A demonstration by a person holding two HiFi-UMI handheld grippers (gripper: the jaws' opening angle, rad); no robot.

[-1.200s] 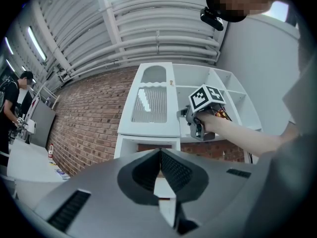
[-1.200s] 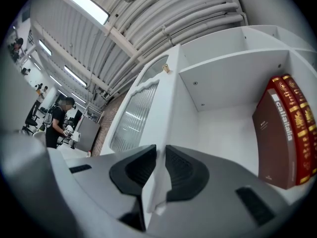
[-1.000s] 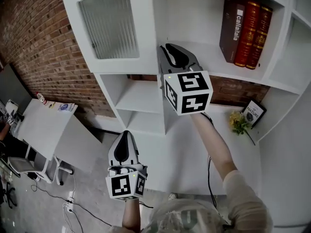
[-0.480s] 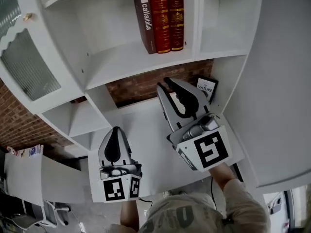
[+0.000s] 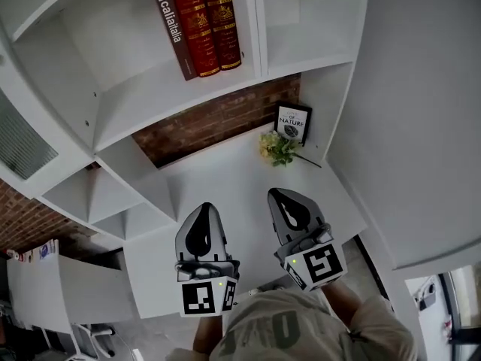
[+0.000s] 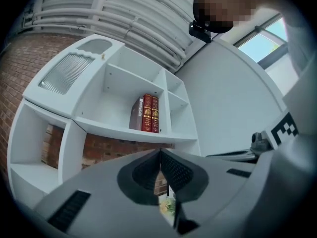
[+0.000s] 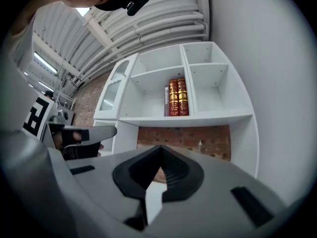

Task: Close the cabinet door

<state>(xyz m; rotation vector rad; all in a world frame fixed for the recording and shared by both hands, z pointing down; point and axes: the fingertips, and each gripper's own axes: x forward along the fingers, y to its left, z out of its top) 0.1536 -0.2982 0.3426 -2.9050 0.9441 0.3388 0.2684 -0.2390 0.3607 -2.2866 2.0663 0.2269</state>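
Two grippers are held low before the tabletop (image 5: 225,173), both clenched on nothing. The left gripper (image 5: 204,207) has its jaws together; those of the right gripper (image 5: 275,195) have just been closing. The cabinet door (image 5: 21,145) is seen well apart, up and leftward, nearer the left gripper. Its long axis stands upright, its glass faces outward, and it is judged already flush.

we're seeing soft even daylight across the white painted open-shelf cabinet (image 5: 135,96), barely any shadows, washed-out glare from the bright glass window (image 6: 268,44), heavy fisheye bending, our gripper views black at the corners, near foreground mushy
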